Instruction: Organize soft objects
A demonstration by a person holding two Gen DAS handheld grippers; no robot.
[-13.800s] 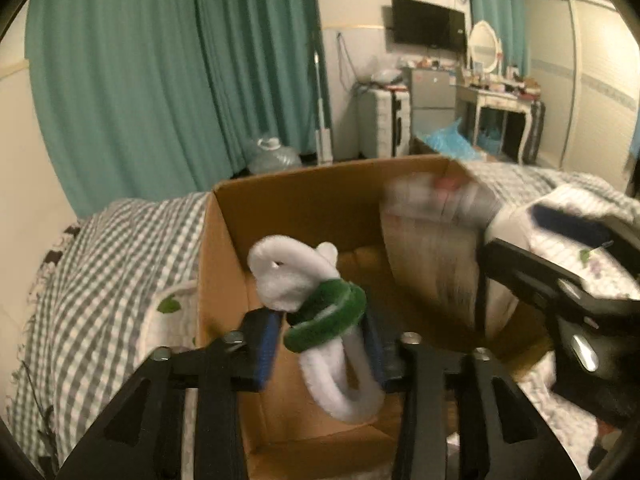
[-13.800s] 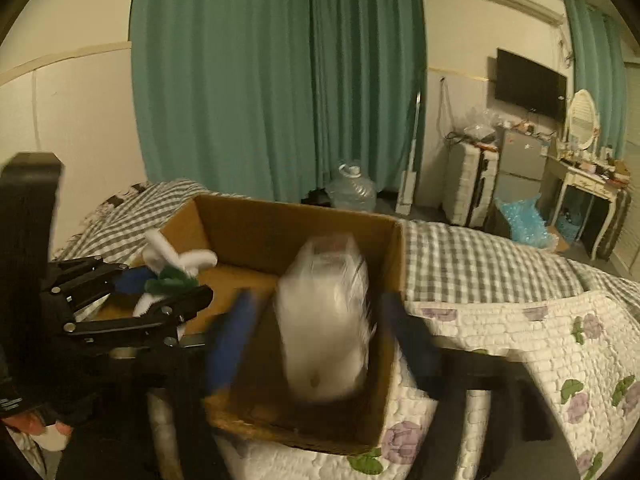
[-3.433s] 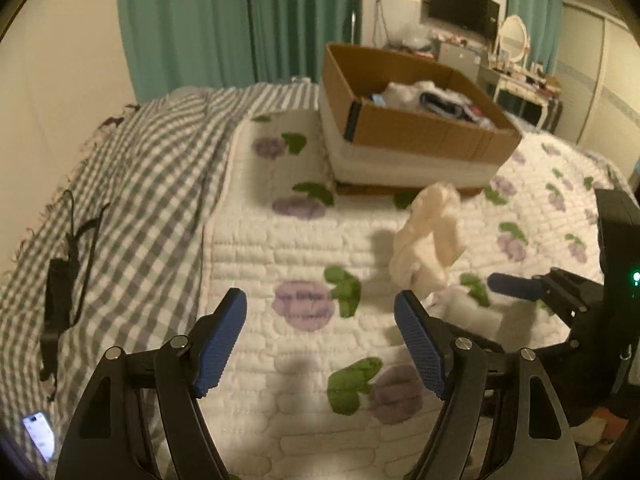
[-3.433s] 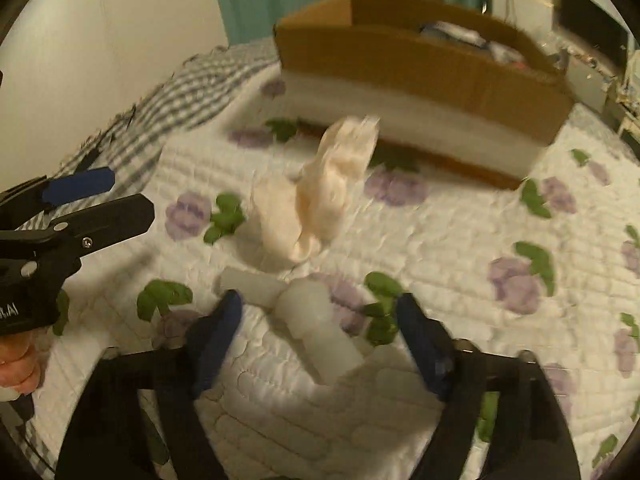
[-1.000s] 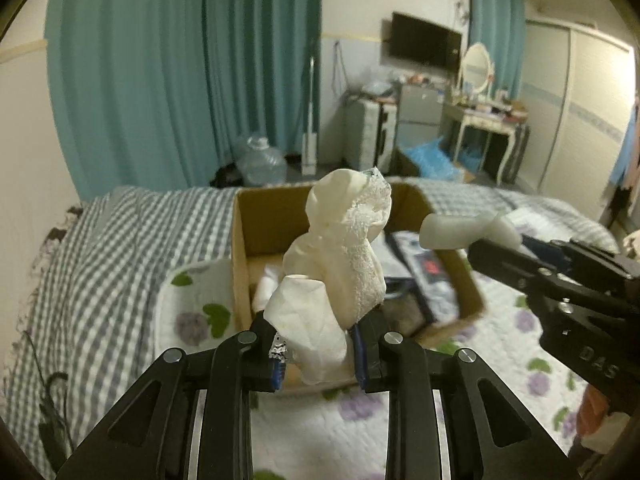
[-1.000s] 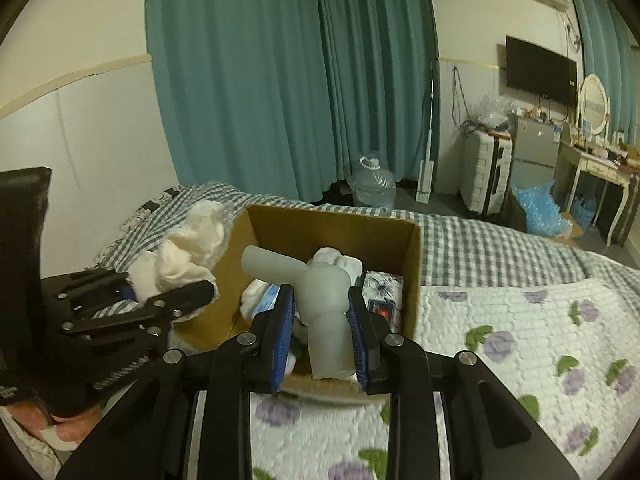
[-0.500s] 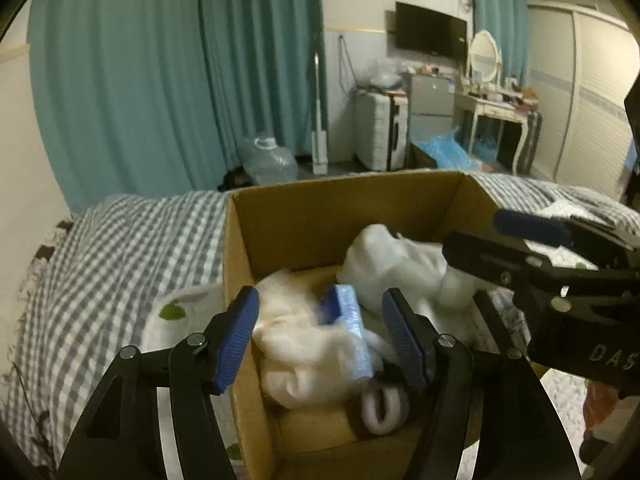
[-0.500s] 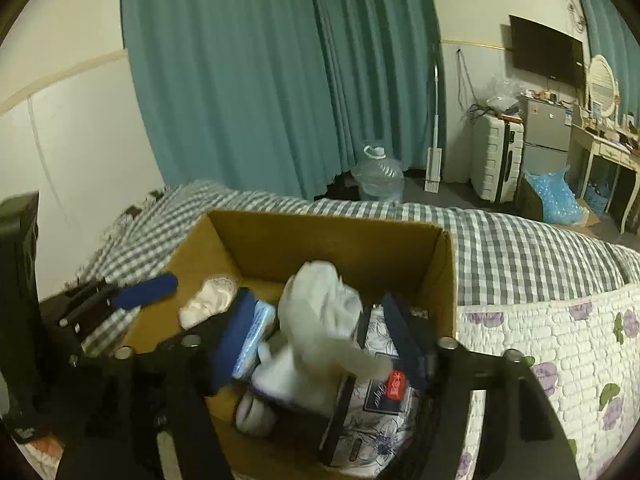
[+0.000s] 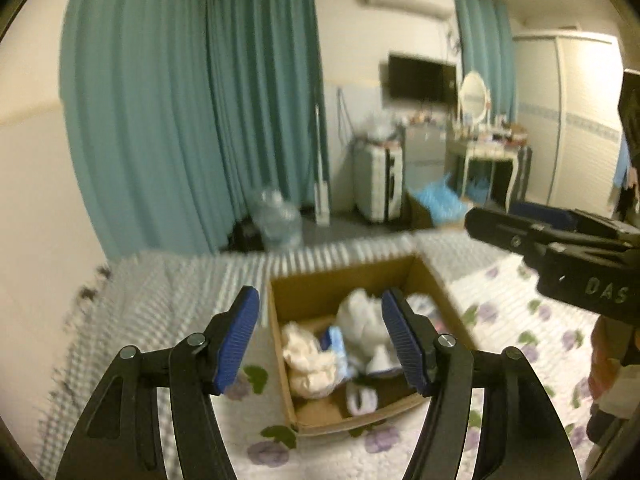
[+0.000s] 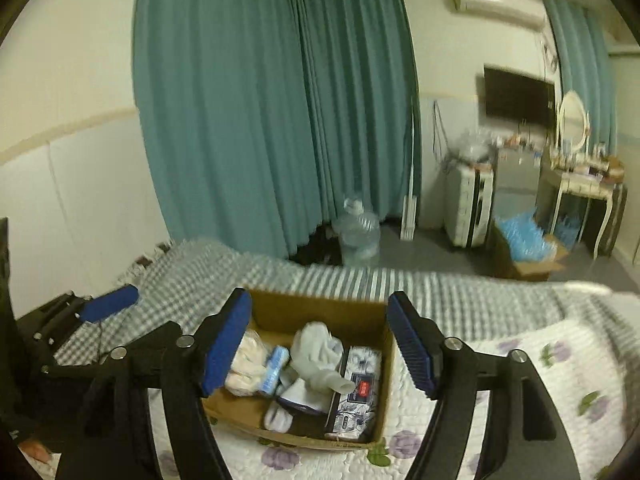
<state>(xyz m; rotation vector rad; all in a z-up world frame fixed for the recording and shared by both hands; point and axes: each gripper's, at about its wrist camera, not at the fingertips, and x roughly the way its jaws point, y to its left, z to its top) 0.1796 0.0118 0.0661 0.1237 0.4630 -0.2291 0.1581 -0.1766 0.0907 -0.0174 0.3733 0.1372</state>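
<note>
Now both grippers hung empty above the cardboard box [image 10: 312,436], the soft things already inside it.

Left to right in the box, which sat on the quilted bed [image 10: 568,364] toward its far edge: a cream crumpled cloth [image 9: 308,364] against the left wall, a pale blue pack [image 10: 274,368], a white-grey stuffed piece [image 10: 320,354], and a printed tissue pack [image 10: 356,392] along the right wall. All of it looked light and limp; a pinch on a bunched fold would probably hold better than on a loose edge. The left gripper [image 9: 320,340] was raised over the box, jaws wide, nothing between them. The right gripper [image 10: 320,344] hovered likewise, jaws wide and empty.
</note>
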